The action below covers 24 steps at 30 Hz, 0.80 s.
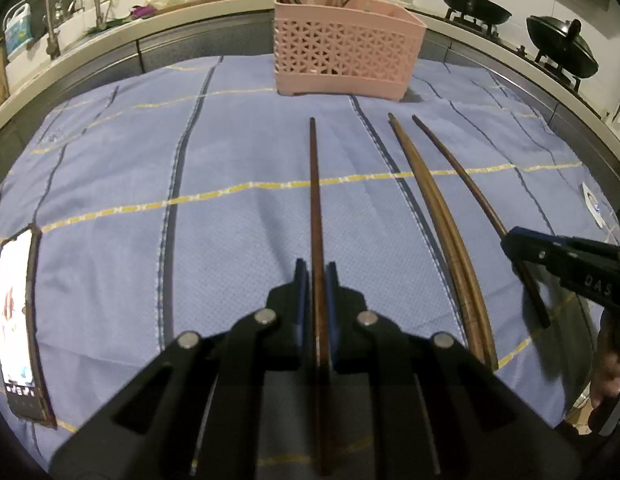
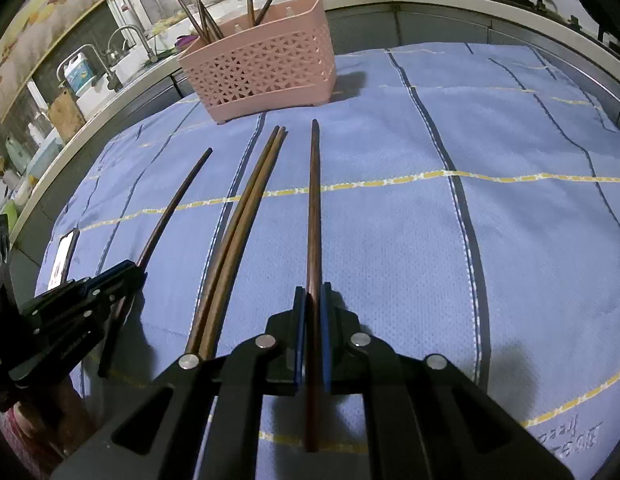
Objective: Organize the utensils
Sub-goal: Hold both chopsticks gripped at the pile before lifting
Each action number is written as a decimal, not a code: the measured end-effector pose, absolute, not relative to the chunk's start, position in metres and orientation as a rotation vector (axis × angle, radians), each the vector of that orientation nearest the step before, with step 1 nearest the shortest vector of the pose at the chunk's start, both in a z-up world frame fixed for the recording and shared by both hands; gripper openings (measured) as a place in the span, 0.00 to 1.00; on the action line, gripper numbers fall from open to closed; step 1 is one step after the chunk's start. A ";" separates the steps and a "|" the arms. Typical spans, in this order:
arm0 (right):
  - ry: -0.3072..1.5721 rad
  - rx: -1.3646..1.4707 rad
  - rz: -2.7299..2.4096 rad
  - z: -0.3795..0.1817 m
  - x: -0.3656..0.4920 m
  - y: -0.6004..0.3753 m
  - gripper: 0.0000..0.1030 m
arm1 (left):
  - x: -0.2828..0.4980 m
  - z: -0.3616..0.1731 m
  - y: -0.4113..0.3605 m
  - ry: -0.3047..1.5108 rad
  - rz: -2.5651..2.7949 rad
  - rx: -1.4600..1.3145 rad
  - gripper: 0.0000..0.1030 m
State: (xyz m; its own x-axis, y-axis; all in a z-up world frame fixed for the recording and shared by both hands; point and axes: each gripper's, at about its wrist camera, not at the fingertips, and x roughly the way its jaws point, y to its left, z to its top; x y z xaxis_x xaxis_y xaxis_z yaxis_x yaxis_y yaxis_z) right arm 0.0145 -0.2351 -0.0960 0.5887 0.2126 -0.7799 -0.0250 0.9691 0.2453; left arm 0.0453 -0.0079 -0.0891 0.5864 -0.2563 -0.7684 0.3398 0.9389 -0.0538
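Observation:
My left gripper (image 1: 317, 270) is shut on a dark brown chopstick (image 1: 315, 200) that points toward the pink utensil basket (image 1: 346, 56). My right gripper (image 2: 313, 294) is shut on another dark chopstick (image 2: 314, 208). Between them a pair of lighter brown chopsticks (image 1: 438, 216) lies on the blue cloth; it also shows in the right wrist view (image 2: 242, 220). The basket (image 2: 262, 64) holds several chopsticks upright. The right gripper (image 1: 510, 242) shows at the right edge of the left wrist view, and the left gripper (image 2: 132, 272) at the left of the right wrist view.
A blue striped cloth (image 1: 190, 184) covers the table. A lit phone (image 1: 20, 324) lies at its left edge. Behind are a counter with a sink faucet (image 1: 88, 0) and black woks (image 1: 474, 4) on a stove.

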 end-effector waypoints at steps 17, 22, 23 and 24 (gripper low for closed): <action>0.922 0.210 0.137 -0.096 0.015 -0.235 0.08 | 0.046 -0.089 -0.008 0.878 -0.348 0.104 0.09; 0.922 0.206 0.137 -0.096 0.014 -0.234 0.08 | 0.046 -0.089 -0.009 0.877 -0.347 0.106 0.09; 0.922 0.205 0.137 -0.096 0.014 -0.234 0.08 | 0.046 -0.089 -0.009 0.877 -0.346 0.107 0.09; 0.921 0.205 0.137 -0.096 0.014 -0.234 0.08 | 0.046 -0.089 -0.009 0.877 -0.347 0.106 0.09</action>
